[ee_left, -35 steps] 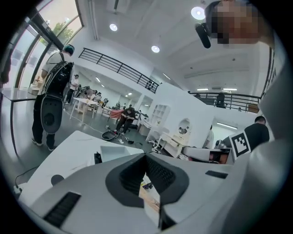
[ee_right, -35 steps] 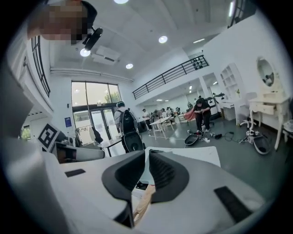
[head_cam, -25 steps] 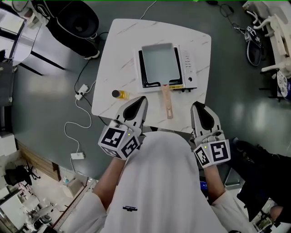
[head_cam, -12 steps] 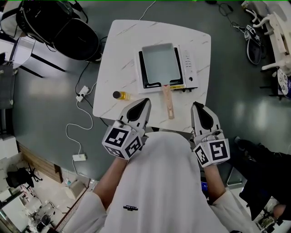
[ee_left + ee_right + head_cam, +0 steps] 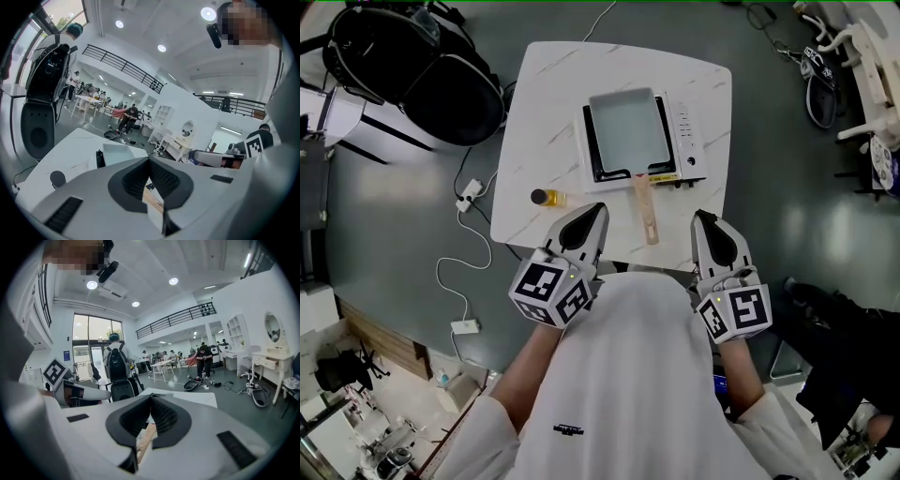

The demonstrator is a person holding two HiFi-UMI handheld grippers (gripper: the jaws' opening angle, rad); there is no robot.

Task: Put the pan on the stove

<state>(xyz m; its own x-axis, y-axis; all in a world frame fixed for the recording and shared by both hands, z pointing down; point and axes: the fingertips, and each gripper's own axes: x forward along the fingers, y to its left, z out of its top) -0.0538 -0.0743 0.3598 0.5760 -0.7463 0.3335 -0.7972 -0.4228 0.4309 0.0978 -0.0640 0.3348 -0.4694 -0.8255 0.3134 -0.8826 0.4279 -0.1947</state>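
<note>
Your left gripper (image 5: 596, 212) and right gripper (image 5: 704, 219) are pressed together, empty, above the near edge of the table (image 5: 542, 112); the pan (image 5: 628, 129) sits on the stove (image 5: 687, 141).

The pan (image 5: 626, 131) sits on the stove (image 5: 686, 136) atop the table (image 5: 544, 103), perhaps a bottle (image 5: 546, 197) leftward.

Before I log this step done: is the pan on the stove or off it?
On: the rectangular pan sits flat on the portable stove, its wooden handle jutting past the stove's front.
</note>
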